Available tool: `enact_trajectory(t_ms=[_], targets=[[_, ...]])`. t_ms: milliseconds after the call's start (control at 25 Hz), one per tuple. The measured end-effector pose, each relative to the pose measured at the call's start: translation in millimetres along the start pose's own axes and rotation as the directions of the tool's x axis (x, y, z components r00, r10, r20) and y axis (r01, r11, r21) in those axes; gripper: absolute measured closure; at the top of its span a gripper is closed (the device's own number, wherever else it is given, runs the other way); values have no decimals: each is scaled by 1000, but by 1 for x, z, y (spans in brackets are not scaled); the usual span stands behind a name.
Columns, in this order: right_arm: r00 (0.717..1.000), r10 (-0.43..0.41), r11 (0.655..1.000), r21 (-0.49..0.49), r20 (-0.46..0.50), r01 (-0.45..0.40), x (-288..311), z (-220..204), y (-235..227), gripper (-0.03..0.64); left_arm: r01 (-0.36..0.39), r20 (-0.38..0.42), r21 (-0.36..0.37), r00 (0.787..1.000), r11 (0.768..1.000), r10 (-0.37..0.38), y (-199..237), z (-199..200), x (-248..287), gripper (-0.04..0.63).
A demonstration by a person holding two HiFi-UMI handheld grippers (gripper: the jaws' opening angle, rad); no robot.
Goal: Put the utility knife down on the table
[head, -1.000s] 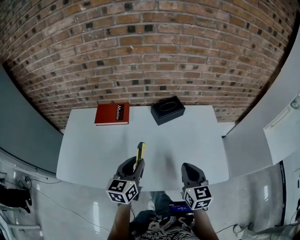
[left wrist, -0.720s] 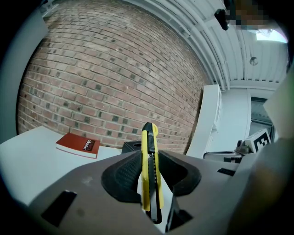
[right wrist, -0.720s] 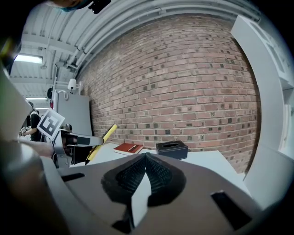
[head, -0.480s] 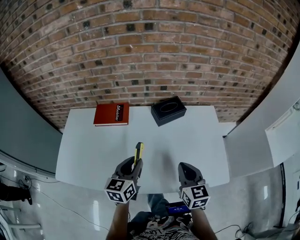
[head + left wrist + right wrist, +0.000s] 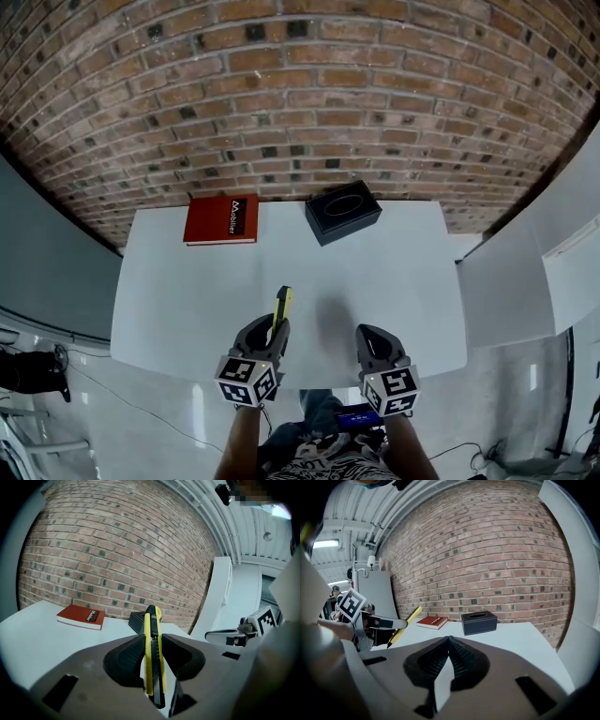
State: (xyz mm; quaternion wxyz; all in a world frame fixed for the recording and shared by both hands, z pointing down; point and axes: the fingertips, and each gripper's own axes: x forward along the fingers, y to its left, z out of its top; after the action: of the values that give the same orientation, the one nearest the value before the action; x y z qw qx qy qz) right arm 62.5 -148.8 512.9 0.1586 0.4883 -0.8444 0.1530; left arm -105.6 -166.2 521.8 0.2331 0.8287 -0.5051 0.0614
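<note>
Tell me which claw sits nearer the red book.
Left. The left claw, gripping the utility knife, hangs over the table's near part, slightly right of the red book; the right claw is farther right.

The utility knife point(image 5: 151, 620), yellow and black, is seen gripped upright at the lower centre of the frame between the dark pads of the left gripper point(image 5: 152, 641), which are pressed against both of its sides. A red book point(image 5: 80, 616) is seen lying on the white table point(image 5: 33, 630) at middle left. A black box point(image 5: 136, 621) is partly hidden behind the knife. The upper left is filled by a brick wall point(image 5: 117, 550). The right gripper point(image 5: 220, 636) is seen at the right edge.
</note>
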Motion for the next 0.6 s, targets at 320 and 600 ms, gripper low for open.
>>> enact_trajectory(t_ms=[320,600], targets=[[998,8,1000,12,-64,-7,26,-18,-11,615,-14,-79,-20,997,1000,13,15,-28,23,479],[994,10,1000,18,-110,-9,46,-30,-20,615,-10,-159,3,987,1000,10,24,-53,45,479]])
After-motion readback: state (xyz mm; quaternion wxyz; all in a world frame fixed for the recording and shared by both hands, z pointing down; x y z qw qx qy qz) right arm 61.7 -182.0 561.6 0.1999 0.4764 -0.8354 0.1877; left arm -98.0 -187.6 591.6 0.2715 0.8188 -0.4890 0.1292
